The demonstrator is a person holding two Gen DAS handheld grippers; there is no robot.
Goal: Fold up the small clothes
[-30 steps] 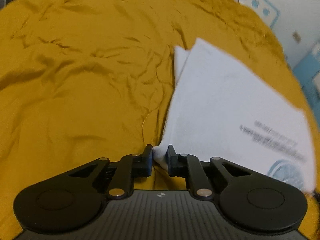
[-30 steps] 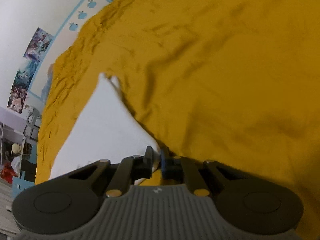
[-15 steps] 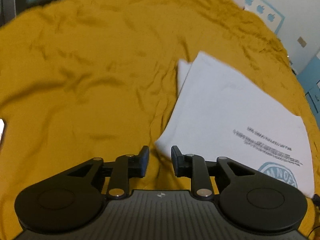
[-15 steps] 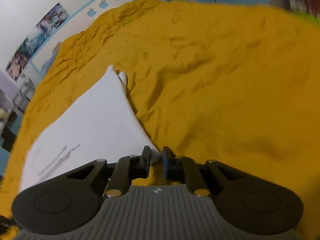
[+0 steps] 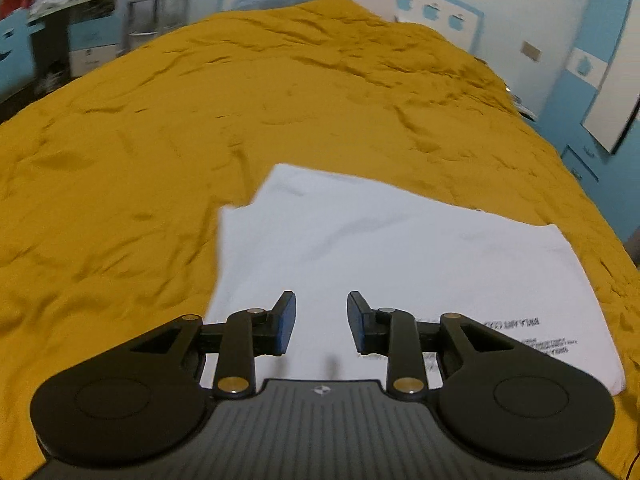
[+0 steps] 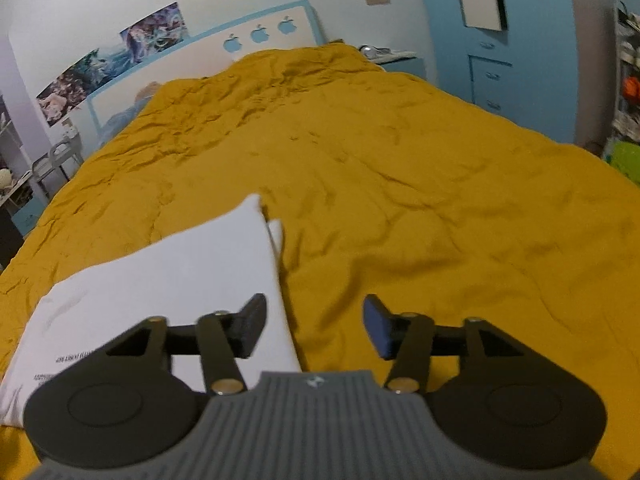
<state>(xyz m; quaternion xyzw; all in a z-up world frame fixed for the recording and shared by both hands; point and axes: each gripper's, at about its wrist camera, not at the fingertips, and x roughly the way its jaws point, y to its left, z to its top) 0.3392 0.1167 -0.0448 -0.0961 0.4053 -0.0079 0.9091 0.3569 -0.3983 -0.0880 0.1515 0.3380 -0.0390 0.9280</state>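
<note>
A wide bed (image 6: pixel 400 184) fills both views, covered in a rumpled mustard-yellow blanket (image 5: pixel 160 160). Beyond the bed's far end stands a white headboard (image 6: pixel 264 32) with blue apple cut-outs, posters (image 6: pixel 108 60) on the wall above it, and blue cabinets (image 6: pixel 496 76) off to the right of the bed. On the blanket, at the bed's near end, lies the folded white garment (image 5: pixel 392 248), flat, with dark printed lettering (image 5: pixel 520 326) on its near part and a small flap poking out at a far corner. Nothing else sits on the bed. The left hand-held gripper (image 5: pixel 321 320) hovers over the garment's near edge, fingers spread wide, gripping nothing. The right hand-held gripper (image 6: pixel 314 326) hangs at the garment's right edge, also wide open and empty, one finger over white cloth, the other over blanket.
</note>
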